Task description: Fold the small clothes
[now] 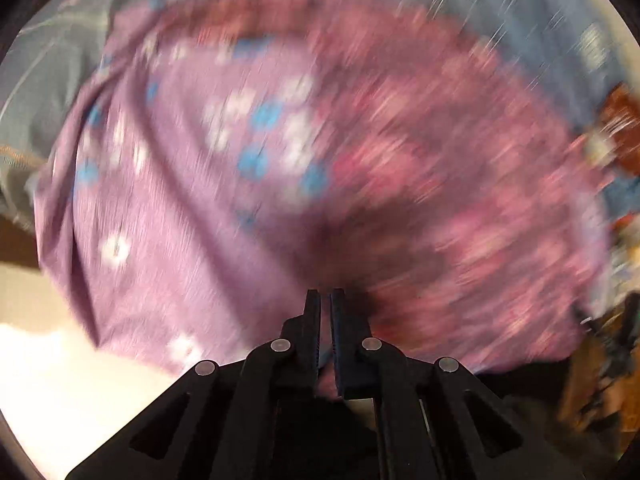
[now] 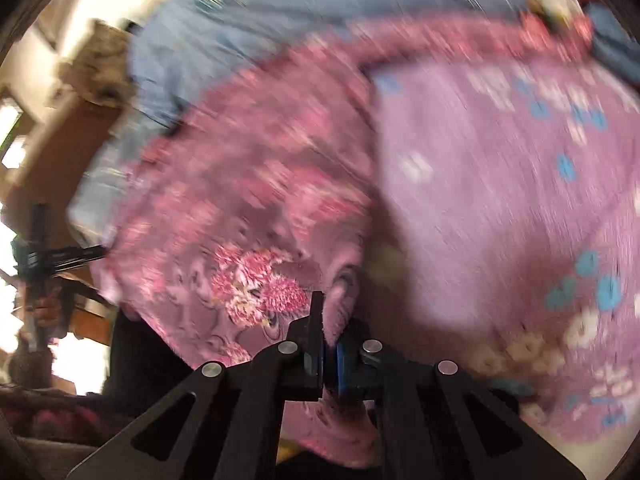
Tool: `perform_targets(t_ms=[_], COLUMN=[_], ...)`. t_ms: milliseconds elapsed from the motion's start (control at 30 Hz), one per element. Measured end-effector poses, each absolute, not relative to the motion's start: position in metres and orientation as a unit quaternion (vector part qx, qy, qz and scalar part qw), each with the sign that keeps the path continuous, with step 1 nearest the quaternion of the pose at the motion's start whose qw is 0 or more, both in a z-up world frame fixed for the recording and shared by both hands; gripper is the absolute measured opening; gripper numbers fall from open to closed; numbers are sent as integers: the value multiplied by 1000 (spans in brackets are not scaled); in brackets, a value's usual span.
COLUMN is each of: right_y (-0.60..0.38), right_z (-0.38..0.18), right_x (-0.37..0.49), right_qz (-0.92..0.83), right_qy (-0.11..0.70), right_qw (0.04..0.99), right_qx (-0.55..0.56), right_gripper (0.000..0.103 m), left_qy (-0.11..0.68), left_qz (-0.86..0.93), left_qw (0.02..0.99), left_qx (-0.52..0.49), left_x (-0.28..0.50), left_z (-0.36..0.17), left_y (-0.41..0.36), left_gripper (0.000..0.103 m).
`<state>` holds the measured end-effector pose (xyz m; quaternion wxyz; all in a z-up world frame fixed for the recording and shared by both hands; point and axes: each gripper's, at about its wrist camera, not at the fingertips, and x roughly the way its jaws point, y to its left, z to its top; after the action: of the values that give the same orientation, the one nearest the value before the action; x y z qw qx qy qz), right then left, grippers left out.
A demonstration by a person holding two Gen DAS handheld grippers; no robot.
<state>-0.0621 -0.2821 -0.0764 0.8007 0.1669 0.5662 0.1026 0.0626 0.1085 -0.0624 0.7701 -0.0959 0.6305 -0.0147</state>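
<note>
- Blur smears both of my wrist views, so fine detail on the cloth is mostly lost to me.
- Lilac garment (image 1: 168, 200) with white and blue flowers fills my left view, spread over a grey-blue sheet (image 1: 72, 40); I cannot tell whether that sheet covers a bed or a tabletop.
- Pink flowered cloth (image 1: 460, 200) lies beside the lilac part and overlaps it; whether the two are one garment or two I cannot make out.
- My left tongs (image 1: 325, 300) are clenched, the two black fingers almost touching, with a sliver of pink cloth pinched low between them; their tips sit against the cloth at the seam of lilac and pink.
- My right tongs (image 2: 326, 320) are clenched on a fold of the pink flowered cloth (image 2: 248, 220), which bulges up over one finger and hides its tip.
- From the right view the lilac garment (image 2: 500, 200) lies right of the pink, and the grey-blue sheet (image 2: 280, 8) shows above both.
- At the left edge of the right view, a hand (image 2: 48, 310) holds a dark frame-like object (image 2: 40, 248); it is too small and blurred to name.
- Brown clutter (image 1: 624, 128) at the right rim of the left view is cut off and unreadable.
</note>
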Motion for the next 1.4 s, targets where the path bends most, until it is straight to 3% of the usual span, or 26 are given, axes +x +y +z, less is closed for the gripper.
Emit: perform_targets(t_ms=[100,200,233,267,333,500,800,967,1000,1033,1067,1400], right_y=[-287,-298,-307,-314,-340,-428,-545,-572,-572,-572,-571,-485], right_z=[-94,-67,-53,-45,-27,-18,-51,-74,-77,-77,-76,-12], right_x=[-66,-58,-49,-43,-23,26,114,152,157,162,166,178], right_qz=[93,87,84,76,45,-91,-241,-273,-269,-264,-260,-181], right_qy=[593,559,535,520,474,391,368,380,384,387,390,357], right_qw=[780,803,815,823,844,863,841,827,828,831,834,896], right_qx=[177,191,206,215,248,307,316,311,306,300,290,194], right_gripper=[9,13,15,18,39,42,48,44,34,17,13,9], left_qy=[619,573,559,540,510,495,513,486,479,476,473,473], left_qz=[-25,-68,-84,-99,-117,-141,-102,-115,-119,-121,-126,-159], left_qw=[775,804,813,823,840,845,843,861,863,865,866,851], left_qx=[-124,-143,-144,-144,-144,-145,-125,-101,-102,-101,-99,-161], left_x=[65,77,84,95,104,177,298,308,308,304,304,304], left_z=[-61,-28,-18,-7,3,-23,-125,-135,-136,-132,-133,-119], left_y=[111,97,89,76,56,-4,-78,-95,-95,-93,-94,-67], left_gripper=[5,10,17,33,56,58,57,67,67,67,67,67])
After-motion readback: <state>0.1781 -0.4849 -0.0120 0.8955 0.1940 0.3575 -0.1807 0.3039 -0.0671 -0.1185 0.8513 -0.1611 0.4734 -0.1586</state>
